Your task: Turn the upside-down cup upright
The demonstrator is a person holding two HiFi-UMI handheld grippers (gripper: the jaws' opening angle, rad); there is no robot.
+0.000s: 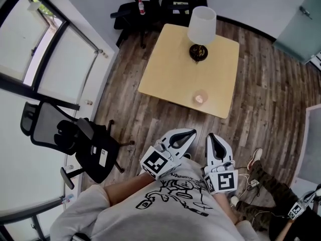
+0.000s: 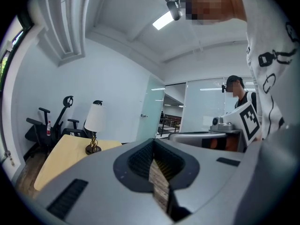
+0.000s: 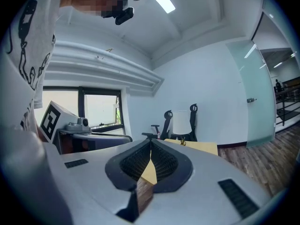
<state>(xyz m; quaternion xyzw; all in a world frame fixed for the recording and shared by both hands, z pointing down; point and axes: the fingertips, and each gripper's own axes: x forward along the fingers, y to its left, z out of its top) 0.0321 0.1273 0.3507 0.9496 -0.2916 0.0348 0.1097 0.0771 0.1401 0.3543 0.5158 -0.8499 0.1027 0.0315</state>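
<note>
A clear cup [image 1: 200, 98] stands near the front edge of a light wooden table [image 1: 170, 69] in the head view; I cannot tell which way up it is. My left gripper [image 1: 192, 133] and right gripper [image 1: 212, 136] are held side by side close to my body, over the floor short of the table. Both point towards the table with their jaws together and nothing between them. In the left gripper view the left gripper [image 2: 154, 159] is shut, with the table [image 2: 61, 156] beyond. The right gripper [image 3: 150, 159] is shut too. The cup shows in neither gripper view.
A table lamp [image 1: 201, 30] with a white shade stands at the table's far side. Black office chairs [image 1: 150, 6] sit behind the table, another chair [image 1: 83, 144] at my left by the windows. A second person [image 1: 273, 205] with a gripper sits at my right on the wood floor.
</note>
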